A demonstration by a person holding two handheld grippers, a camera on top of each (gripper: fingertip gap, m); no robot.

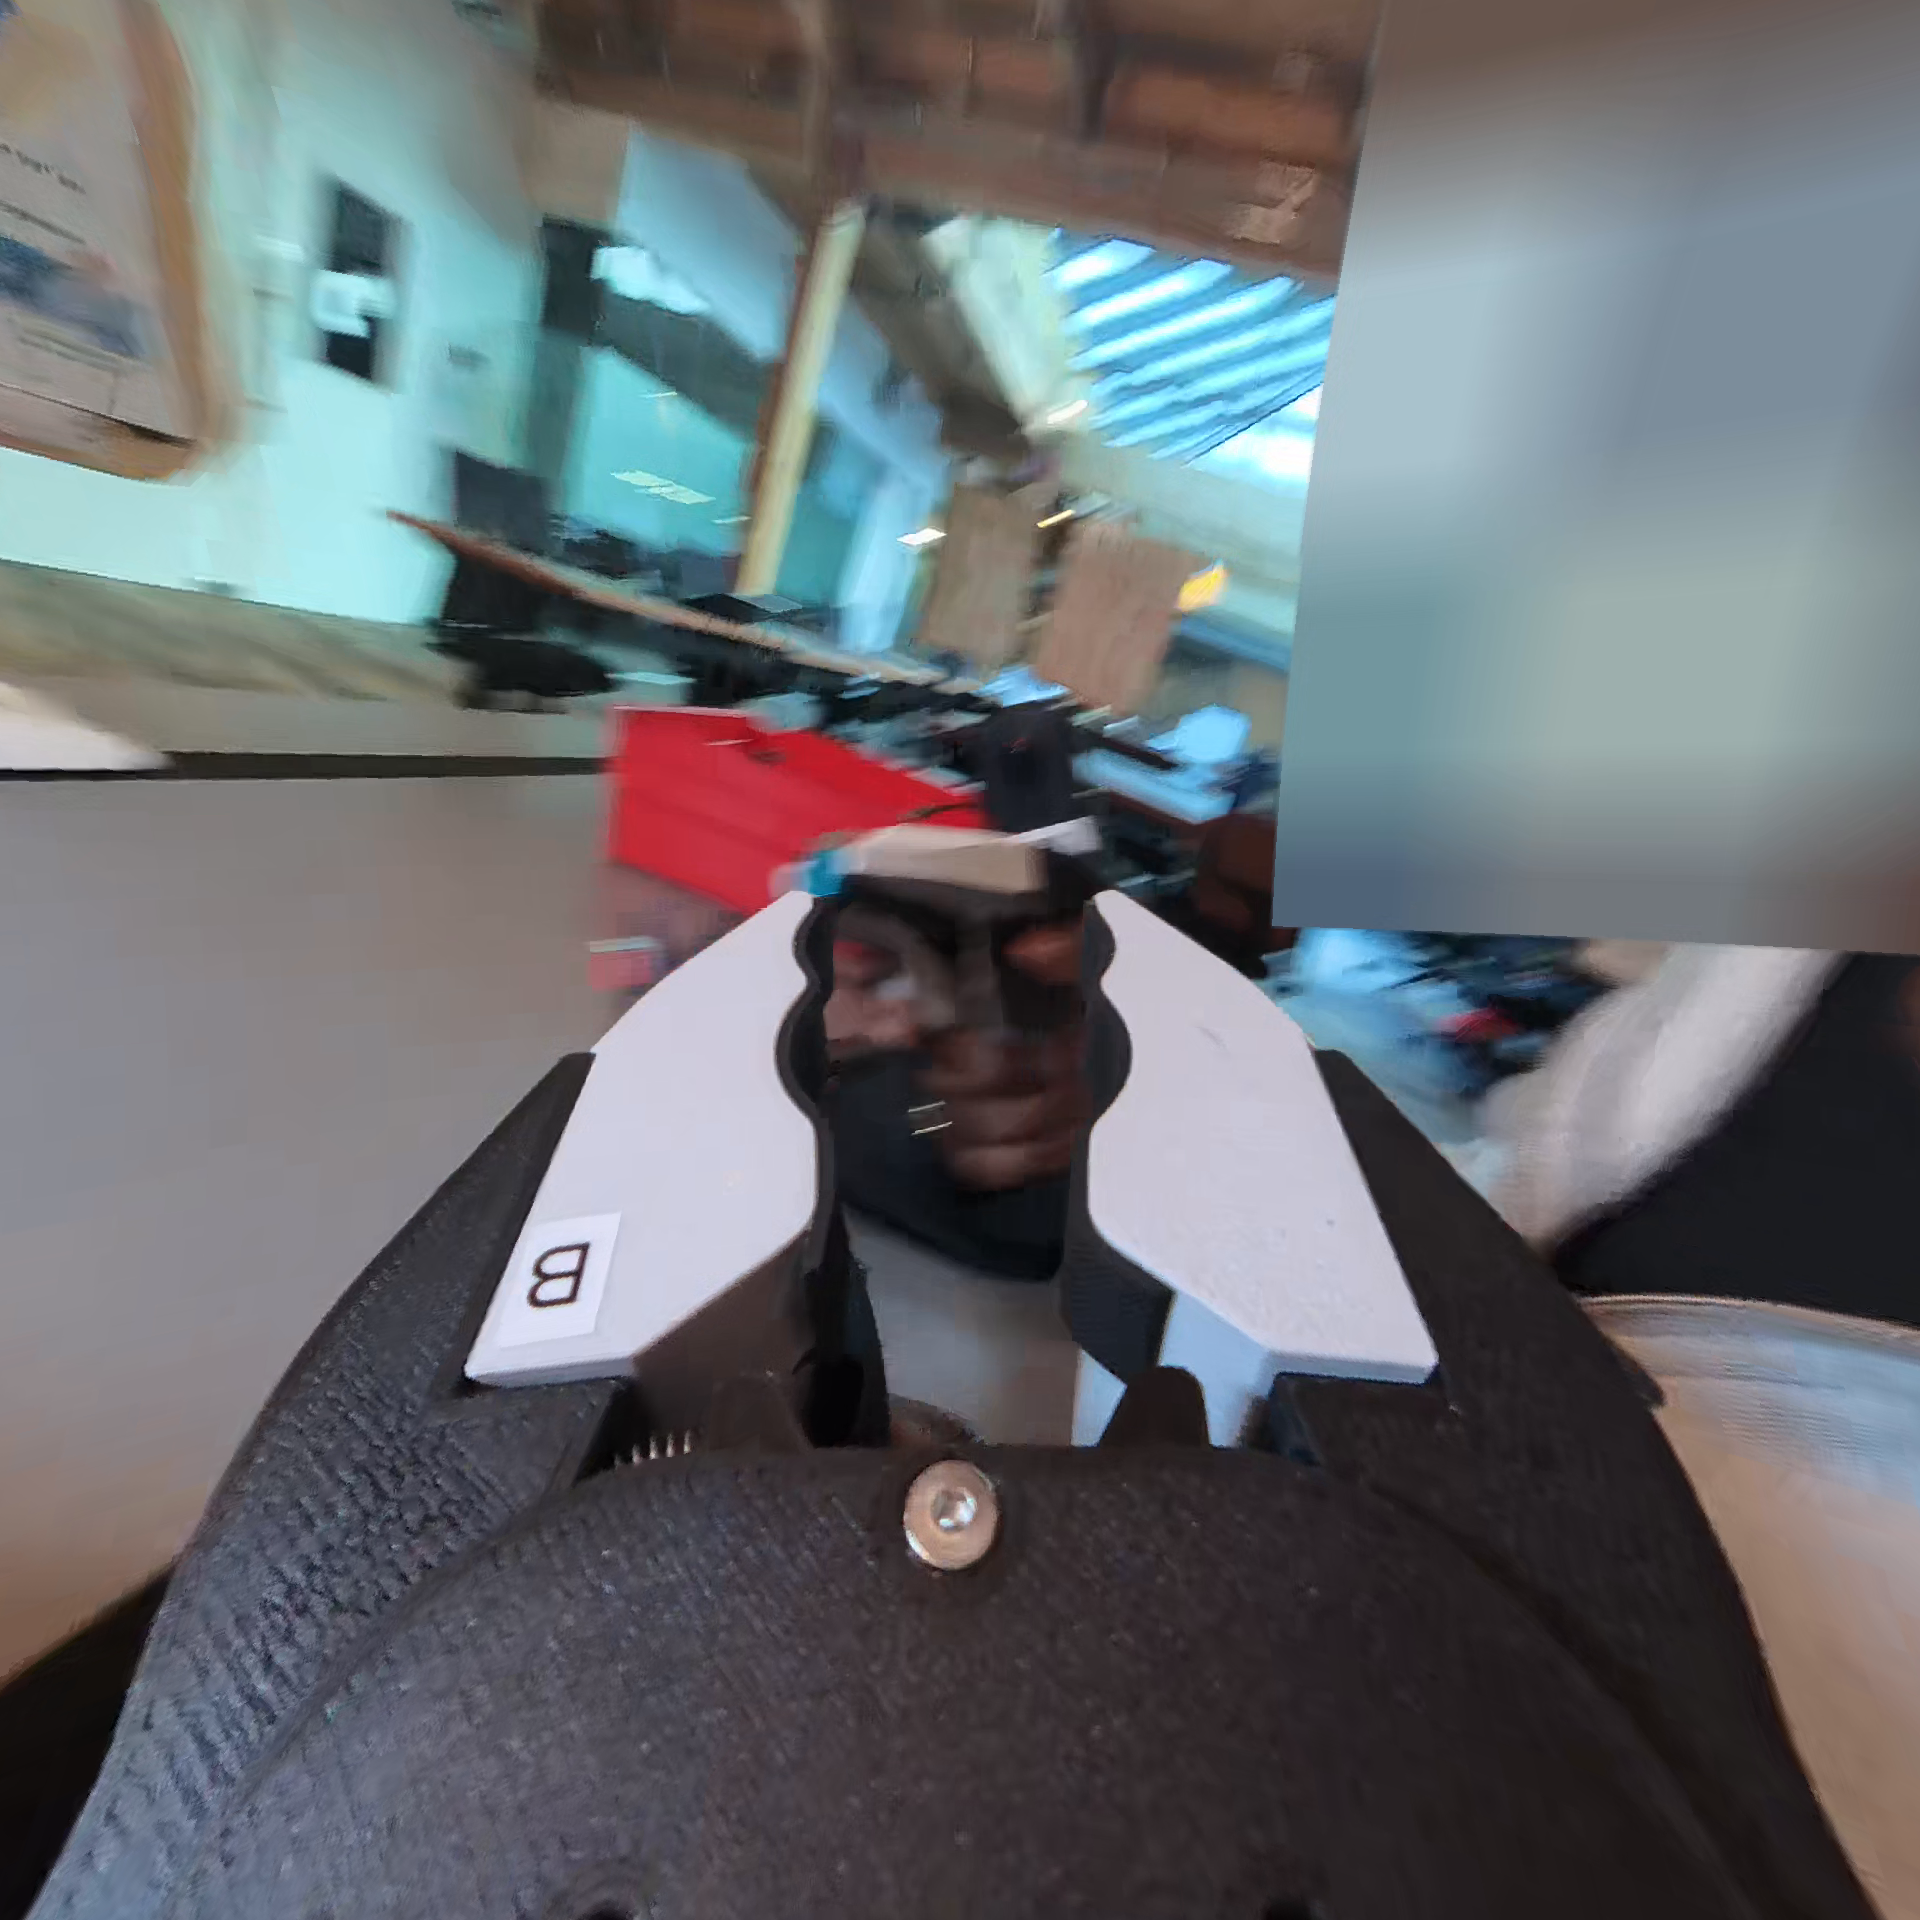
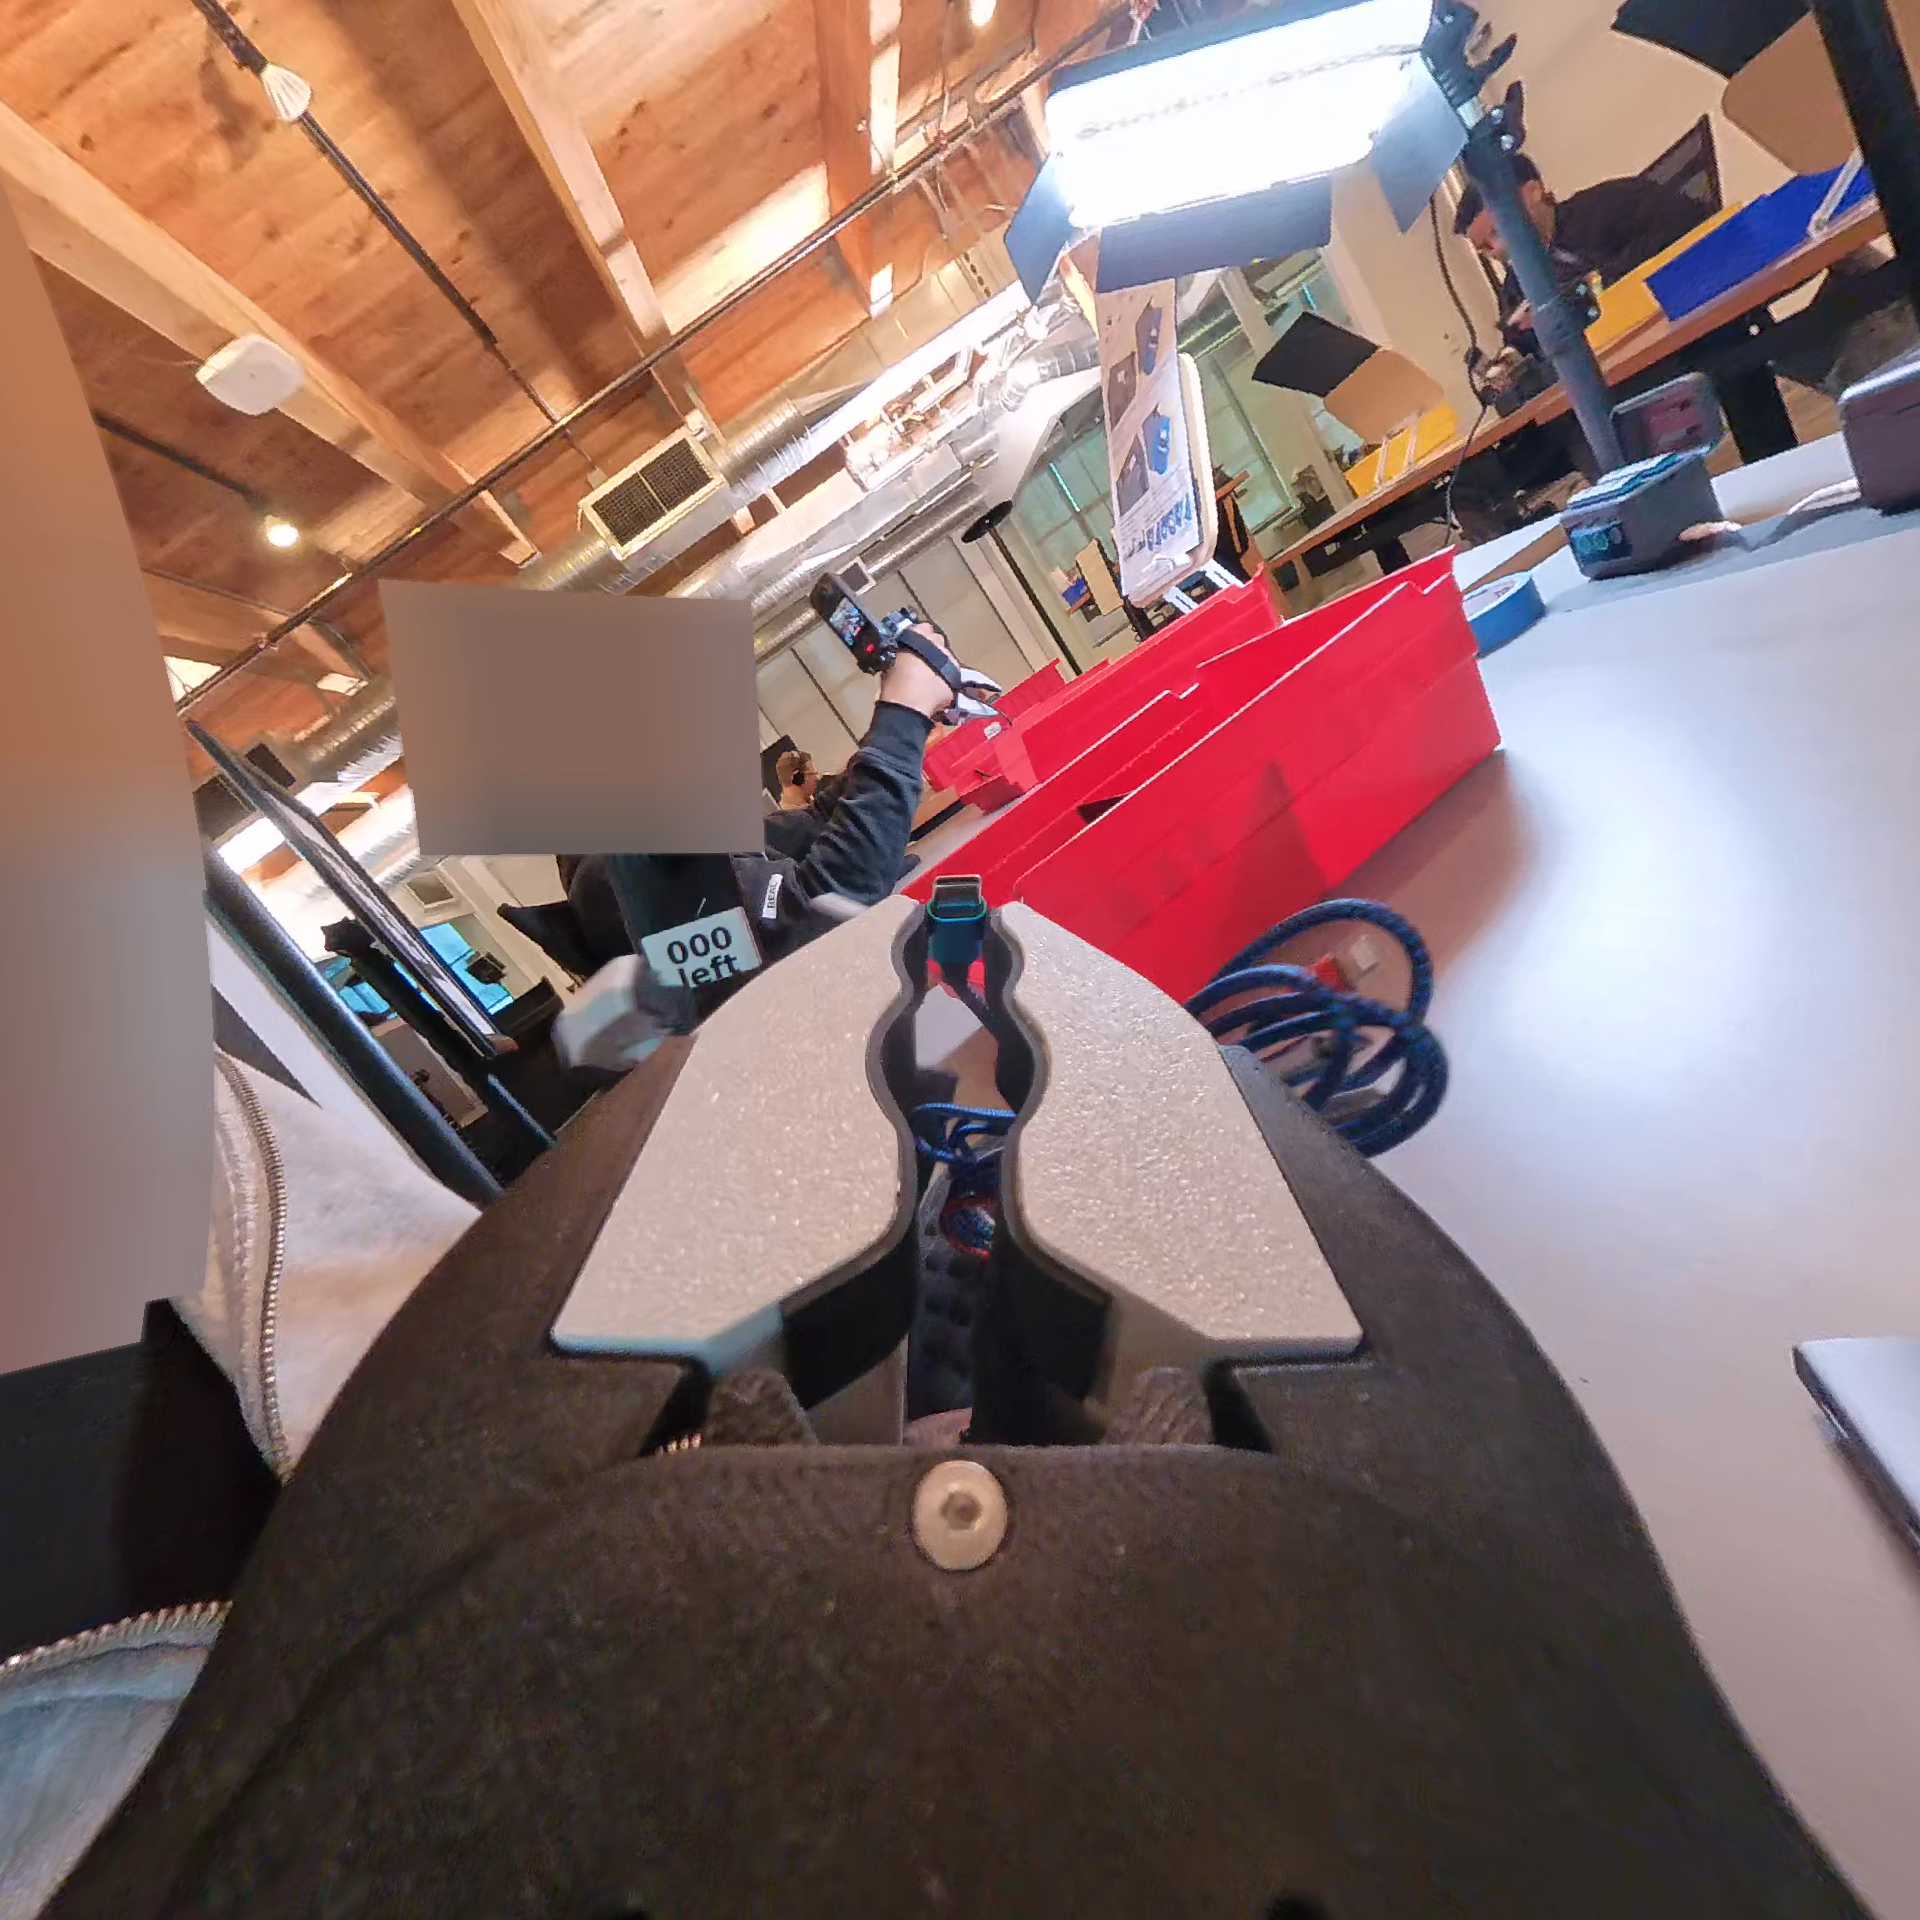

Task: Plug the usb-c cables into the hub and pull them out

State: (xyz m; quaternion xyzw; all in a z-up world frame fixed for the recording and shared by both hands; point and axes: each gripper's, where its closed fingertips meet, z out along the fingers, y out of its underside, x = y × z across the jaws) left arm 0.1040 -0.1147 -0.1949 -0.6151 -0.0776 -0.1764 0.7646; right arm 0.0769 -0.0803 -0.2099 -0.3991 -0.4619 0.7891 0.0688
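Between right jaws — usb-c plug (image 2: 949, 925), pinched.

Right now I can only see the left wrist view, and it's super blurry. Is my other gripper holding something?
Observer: Yes. In the right wrist view the right gripper is shut on a teal USB-C plug, with the plug's metal end poking out past the fingertips.
Operator: Where's the rest of the cable?
Observer: A blue braided cable lies coiled on the grey table, right beside the red bins.
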